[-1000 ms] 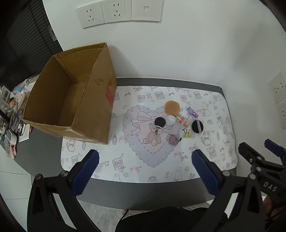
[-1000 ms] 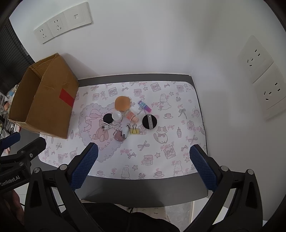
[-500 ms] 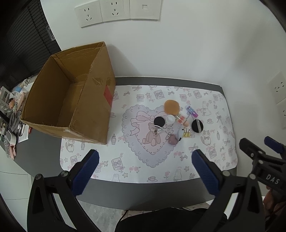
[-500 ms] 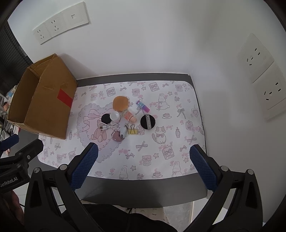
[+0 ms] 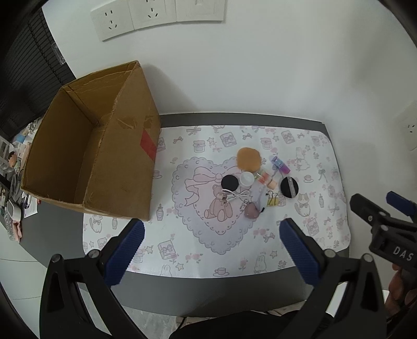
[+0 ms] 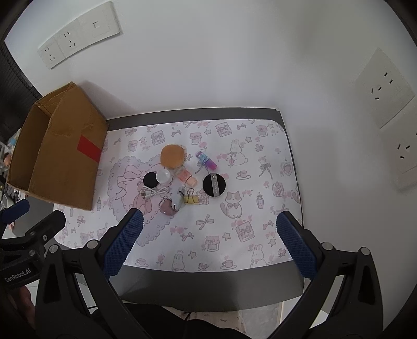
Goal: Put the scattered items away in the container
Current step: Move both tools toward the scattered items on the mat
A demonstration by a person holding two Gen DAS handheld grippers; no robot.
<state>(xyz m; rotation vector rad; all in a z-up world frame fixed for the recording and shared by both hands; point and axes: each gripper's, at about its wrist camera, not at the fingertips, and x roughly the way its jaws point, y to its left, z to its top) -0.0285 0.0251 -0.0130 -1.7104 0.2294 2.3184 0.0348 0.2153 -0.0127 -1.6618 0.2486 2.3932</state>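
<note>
Wall sockets (image 5: 156, 15), patterned mat (image 5: 234, 250)

"DAS" on right gripper (image 5: 391, 221) body | "GenRobot.AI" on left gripper (image 6: 28, 226) body | other txt unreadable

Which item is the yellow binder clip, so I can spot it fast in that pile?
Start at the cardboard box on the left of the patterned mat, then move right to the cluster of small items on the mat. The yellow binder clip lies at the cluster's near edge, left of and nearer than the round black compact. It is the only yellow thing there.
</note>
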